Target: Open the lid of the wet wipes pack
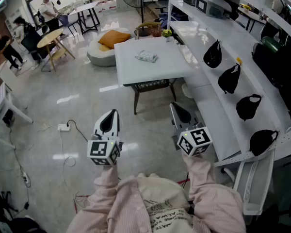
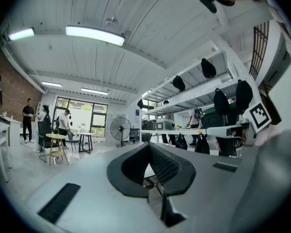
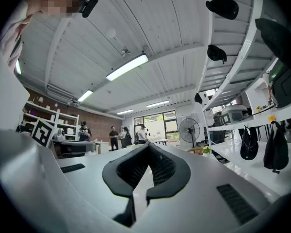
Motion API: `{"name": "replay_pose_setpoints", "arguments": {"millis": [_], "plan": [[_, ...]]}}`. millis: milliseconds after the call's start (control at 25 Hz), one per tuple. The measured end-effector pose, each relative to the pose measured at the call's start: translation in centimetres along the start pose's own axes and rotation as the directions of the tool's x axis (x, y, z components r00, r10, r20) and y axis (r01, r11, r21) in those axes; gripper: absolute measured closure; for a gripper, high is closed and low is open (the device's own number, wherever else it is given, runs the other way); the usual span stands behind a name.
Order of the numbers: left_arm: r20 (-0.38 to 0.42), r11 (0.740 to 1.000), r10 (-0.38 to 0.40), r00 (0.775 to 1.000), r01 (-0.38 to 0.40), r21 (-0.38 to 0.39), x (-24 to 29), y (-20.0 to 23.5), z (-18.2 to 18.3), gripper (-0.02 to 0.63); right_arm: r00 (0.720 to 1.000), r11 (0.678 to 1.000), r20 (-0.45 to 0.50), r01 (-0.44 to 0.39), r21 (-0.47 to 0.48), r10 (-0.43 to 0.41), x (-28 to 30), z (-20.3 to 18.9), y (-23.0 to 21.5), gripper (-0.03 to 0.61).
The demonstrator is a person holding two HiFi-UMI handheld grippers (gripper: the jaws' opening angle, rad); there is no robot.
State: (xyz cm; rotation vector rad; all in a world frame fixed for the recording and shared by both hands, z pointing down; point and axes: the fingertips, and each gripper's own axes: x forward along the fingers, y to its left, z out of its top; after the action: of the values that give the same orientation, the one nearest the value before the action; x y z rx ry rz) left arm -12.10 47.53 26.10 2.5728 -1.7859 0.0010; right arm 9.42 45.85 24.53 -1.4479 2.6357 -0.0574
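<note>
Head view: my left gripper (image 1: 111,116) and right gripper (image 1: 177,108) — jaws together, empty — sit well short of the wet wipes pack (image 1: 146,56) on the table (image 1: 131,69); I judge approach comes first.

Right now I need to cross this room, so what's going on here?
A person stands some way back from the white table, holding the left tongs and the right tongs out in front, both shut and empty. The wet wipes pack lies on that table, and nothing touches it.
</note>
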Motion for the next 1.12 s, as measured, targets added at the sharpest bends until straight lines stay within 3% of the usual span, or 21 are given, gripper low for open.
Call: {"name": "replay_pose_setpoints", "arguments": {"millis": [560,760,1120], "plan": [[-0.035,1.0,-0.002,0.999,0.001,-0.022,0.4,-2.1,-1.5,0.614,1.0,1.0,0.018,-0.014,0.017,0.014,-1.4,-0.8,-1.9,0.58],[-0.059,0.999,0.001,0.998,-0.003,-0.039,0.9,-2.4,-2.5,0.614,1.0,0.996,0.011,-0.018,0.092,0.017,-0.9,-1.7,-3.1,0.578],[-0.058,0.998,-0.013,0.998,0.009,-0.069,3.7,-1.8,-3.5,0.614,1.0,0.994,-0.002,0.0,0.112,0.001,1.6,-2.8,-5.0,0.474]]}}
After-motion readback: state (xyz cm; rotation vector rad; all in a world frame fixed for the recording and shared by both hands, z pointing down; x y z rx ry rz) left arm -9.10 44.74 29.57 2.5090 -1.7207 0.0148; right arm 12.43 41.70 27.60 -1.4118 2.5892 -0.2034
